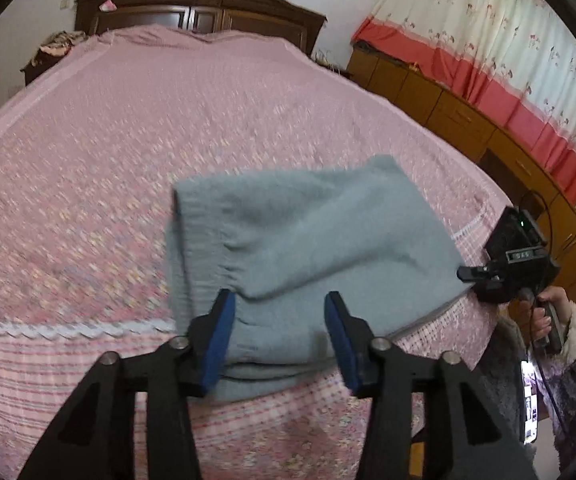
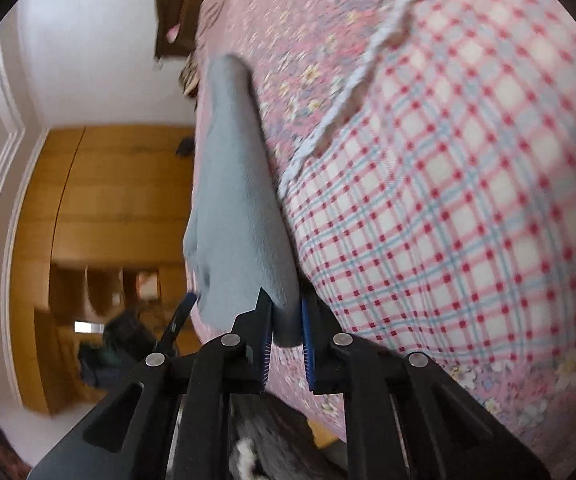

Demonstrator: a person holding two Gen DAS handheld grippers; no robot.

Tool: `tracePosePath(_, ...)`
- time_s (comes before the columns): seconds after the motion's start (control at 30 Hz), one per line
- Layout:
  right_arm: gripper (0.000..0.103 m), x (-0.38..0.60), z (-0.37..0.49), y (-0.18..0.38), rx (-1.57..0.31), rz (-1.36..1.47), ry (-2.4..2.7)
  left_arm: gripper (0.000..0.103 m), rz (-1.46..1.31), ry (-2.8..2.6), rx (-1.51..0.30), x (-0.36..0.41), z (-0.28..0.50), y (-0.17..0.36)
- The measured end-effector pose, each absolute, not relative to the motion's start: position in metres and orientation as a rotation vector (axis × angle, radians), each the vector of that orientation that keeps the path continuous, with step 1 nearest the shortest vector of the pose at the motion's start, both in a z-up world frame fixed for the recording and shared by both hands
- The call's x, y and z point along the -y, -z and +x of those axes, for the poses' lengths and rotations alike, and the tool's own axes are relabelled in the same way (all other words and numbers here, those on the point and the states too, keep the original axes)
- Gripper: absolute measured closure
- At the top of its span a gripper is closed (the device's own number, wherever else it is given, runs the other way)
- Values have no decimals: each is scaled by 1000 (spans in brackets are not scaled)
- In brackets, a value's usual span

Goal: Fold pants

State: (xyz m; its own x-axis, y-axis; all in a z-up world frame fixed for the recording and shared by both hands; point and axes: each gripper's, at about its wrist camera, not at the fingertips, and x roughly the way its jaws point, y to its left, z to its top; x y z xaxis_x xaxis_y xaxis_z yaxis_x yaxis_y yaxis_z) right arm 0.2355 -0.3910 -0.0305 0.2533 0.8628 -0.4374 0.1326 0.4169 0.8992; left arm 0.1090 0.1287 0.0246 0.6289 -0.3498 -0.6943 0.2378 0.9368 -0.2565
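The grey-blue pants point(image 1: 308, 248) lie folded in a thick rectangle near the front edge of the pink bed point(image 1: 128, 140). My left gripper point(image 1: 280, 312) is open, its blue pads wide apart just above the near end of the pants, holding nothing. My right gripper point(image 1: 468, 273) shows at the pants' right edge in the left wrist view. In the right wrist view, rolled on its side, my right gripper point(image 2: 287, 312) has its pads close on either side of the pants' edge point(image 2: 240, 200), with small gaps visible.
The bed's checked pink skirt point(image 2: 468, 220) hangs at the front. A dark wooden headboard point(image 1: 200, 4) stands at the far end. Wooden cabinets point(image 1: 468, 120) under red and white curtains point(image 1: 508, 48) line the right side. A wooden wardrobe point(image 2: 100, 208) stands left of the bed.
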Motion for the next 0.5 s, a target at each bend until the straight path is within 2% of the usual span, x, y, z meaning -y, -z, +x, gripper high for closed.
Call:
tracePosePath(0.13,92,382,221,6,-1193,969,-504,48,-188,305,-795,-154,111,-24)
tracePosePath(0.27,93,329,221,-57,-1190,472,-329,48,-322,274,-757,-194,106,-13)
tracePosePath(0.37,93,267,216,-108,-1095,119,-231,48,-386,259,-756,-216,102,-2)
tracePosePath(0.5,94,168,195,-149,-813,-540,-97,48,-419,228,-757,-232,97,4)
